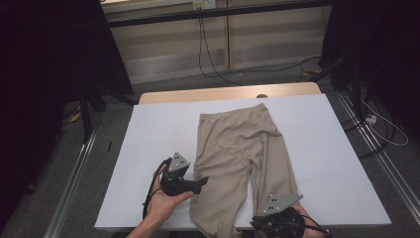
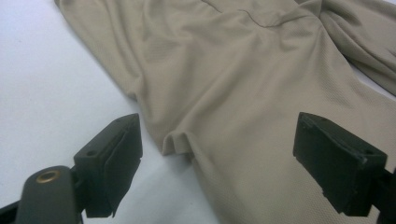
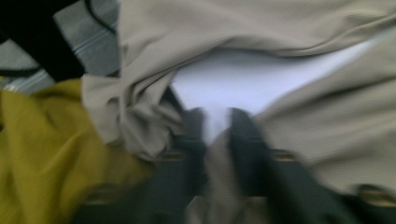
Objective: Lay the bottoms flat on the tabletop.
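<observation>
One pair of beige trousers (image 1: pixel 241 158) lies flat on the white table cover (image 1: pixel 322 148), waistband at the far end and legs running back to the near edge between the two grippers. The cloth is thin, finely ribbed and creased. The left gripper (image 1: pixel 198 182) rests just beside the left leg's outer edge; its own view has the jaws spread wide over a small fold at that hem (image 2: pixel 180 142), gripping nothing. The right gripper (image 1: pixel 270 223) sits at the right leg's end, partly cut off by the frame. Its blurred view shows narrow-set jaws with cloth between them; whether they pinch it I cannot tell. Beside them is a yellow cloth (image 3: pixel 42 154).
</observation>
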`<state>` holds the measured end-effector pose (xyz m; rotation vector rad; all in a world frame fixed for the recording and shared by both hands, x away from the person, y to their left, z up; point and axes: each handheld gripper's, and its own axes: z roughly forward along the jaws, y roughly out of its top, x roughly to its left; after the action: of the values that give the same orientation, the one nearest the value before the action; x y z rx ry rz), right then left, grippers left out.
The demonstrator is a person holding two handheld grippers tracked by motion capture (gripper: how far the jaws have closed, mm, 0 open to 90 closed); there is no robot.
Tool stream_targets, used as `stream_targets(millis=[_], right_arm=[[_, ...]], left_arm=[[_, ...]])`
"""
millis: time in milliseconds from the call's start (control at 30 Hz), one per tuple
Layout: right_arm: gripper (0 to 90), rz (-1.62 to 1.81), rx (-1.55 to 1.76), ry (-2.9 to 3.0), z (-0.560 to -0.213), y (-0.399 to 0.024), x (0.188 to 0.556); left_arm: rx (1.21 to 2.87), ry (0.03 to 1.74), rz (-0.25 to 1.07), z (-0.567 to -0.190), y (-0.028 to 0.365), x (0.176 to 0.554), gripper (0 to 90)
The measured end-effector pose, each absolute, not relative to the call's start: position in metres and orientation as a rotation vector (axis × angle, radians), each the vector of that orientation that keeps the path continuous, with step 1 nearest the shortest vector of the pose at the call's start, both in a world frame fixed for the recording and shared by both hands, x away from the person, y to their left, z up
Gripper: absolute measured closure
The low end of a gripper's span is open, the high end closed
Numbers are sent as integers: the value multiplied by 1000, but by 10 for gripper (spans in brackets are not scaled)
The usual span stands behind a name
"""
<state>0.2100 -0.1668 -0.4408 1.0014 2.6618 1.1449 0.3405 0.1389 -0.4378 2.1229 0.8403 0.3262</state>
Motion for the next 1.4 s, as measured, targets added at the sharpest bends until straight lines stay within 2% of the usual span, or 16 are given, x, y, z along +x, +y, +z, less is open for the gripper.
stream_targets(millis=[67,100,200,400,467,500,700,733,767,800,833,1333,1400], right_arm=[[581,1155,1051,2594,-437,-176,216],[559,1166,1085,2561,-435,-182,220],[552,1163,1160,2461,-432,-205,234],[658,1061,1342,2290,-435,-250,267],[667,987,1377,2254,-438,-261,278],[672,965,1404,2236,-441,-266,282],[671,897,1438,2228,-451,-272,286],[706,891,1430,2225,-451,-271,285],[834,905,1427,2242,-451,-270,284],[900,919,1424,2257,-451,-269,284],[900,896,1415,2262,-449,-268,283],[900,851,1413,2283,-441,-288,248],[763,868,1383,2259,-439,-286,247]], left_arm=[[2149,834,315,-438,140,340,215],[2153,845,303,-438,141,339,233],[2170,839,264,-436,143,338,348],[2213,864,243,-437,142,334,560],[2235,874,224,-438,142,334,584],[2248,874,229,-439,142,334,632],[2294,889,214,-445,139,336,646],[2295,896,230,-445,139,336,659],[2296,895,232,-445,140,336,715],[2295,890,199,-445,141,336,788],[2296,894,197,-445,141,336,894],[2298,947,169,-441,163,325,900],[2283,958,149,-442,164,328,900]])
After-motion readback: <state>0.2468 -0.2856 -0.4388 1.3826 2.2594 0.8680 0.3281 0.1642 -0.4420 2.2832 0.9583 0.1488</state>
